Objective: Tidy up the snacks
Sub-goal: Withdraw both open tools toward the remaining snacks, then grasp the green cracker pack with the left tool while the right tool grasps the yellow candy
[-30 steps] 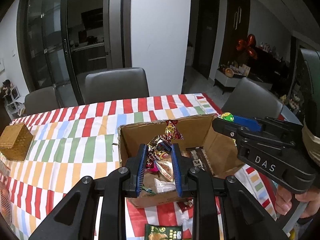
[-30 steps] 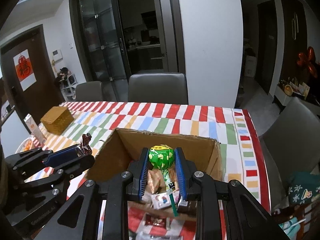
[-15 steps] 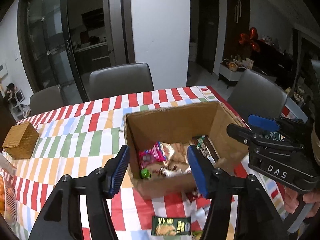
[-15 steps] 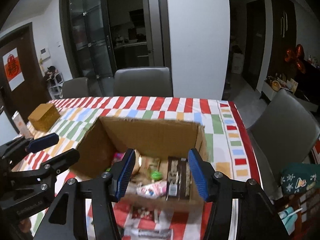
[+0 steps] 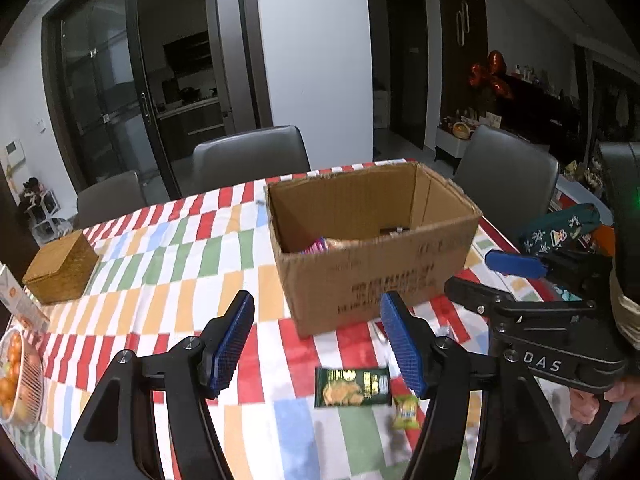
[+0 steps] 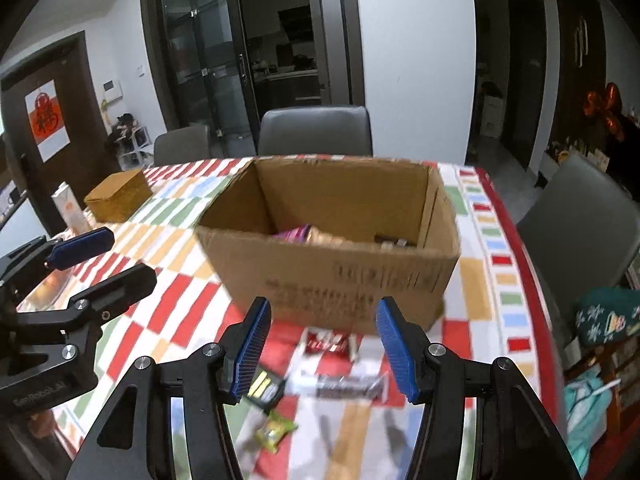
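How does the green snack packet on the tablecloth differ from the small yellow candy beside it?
The green snack packet is a flat dark rectangle with a printed picture; the yellow candy is a much smaller, crinkled wrapped piece. The packet lies nearer the cardboard box; the candy lies further. Both rest loose on the tablecloth, outside the box.

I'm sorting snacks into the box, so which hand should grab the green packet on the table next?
Left. The green packet lies just ahead of the left gripper, between its opening, empty fingers. The right gripper faces the dark wrapped bar instead.
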Motion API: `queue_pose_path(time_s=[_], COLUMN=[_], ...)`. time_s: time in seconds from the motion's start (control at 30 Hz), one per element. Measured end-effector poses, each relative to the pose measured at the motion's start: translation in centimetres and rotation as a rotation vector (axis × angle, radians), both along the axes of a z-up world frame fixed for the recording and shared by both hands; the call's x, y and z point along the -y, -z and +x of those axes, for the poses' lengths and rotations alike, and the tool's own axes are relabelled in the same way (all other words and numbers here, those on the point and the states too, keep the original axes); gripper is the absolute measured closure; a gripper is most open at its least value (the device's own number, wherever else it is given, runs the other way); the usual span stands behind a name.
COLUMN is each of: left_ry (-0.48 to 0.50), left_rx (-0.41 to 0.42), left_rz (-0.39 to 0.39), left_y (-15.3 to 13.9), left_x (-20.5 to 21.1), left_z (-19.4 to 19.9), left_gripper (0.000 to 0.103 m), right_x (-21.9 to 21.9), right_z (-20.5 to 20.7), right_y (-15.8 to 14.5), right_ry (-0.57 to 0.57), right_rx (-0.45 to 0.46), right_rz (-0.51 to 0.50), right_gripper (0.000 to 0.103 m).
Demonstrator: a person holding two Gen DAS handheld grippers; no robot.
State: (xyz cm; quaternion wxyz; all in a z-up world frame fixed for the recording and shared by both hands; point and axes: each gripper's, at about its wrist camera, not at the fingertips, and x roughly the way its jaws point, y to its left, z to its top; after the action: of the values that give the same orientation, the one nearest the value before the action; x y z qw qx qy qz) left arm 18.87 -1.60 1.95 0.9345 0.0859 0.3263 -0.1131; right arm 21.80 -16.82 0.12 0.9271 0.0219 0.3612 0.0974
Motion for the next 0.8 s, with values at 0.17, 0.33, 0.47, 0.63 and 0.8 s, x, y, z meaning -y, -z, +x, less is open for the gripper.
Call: queue_pose_path(time_s=[0.17, 0.33, 0.47, 0.63, 0.8], left_ry=[-0.005, -0.009, -0.015, -0.023, -0.028], left_rx=[-0.028, -0.063, -0.095, -0.123, -0.158], left_rz=[0.006, 0.017, 0.028, 0.036, 0.043], left_y=[1.5, 3.8, 5.5, 7.2, 9.0], left_x=[-0.9, -1.9, -2.5, -3.1, -3.4], left_z=[-1.4, -2.8, -3.5, -4.1, -4.4], left_gripper=[0.038, 0.038, 0.038, 0.038, 0.038], right_x=[-1.1, -2.4, -3.1, -4.0, -4.6], right_z=[-1.6, -2.8, -3.2, -3.7, -3.4], right_y=[1.9, 4.5, 6.6, 9.0, 10.9], right_ry=[-0.013, -0.026, -0.031, -0.039, -0.046], right_rx=[-0.048, -0.119, -0.175, -0.239, -0.292], right_rz=[0.012, 0.019, 0.026, 0.033, 0.036], right_gripper=[0.047, 0.047, 0.047, 0.047, 0.051])
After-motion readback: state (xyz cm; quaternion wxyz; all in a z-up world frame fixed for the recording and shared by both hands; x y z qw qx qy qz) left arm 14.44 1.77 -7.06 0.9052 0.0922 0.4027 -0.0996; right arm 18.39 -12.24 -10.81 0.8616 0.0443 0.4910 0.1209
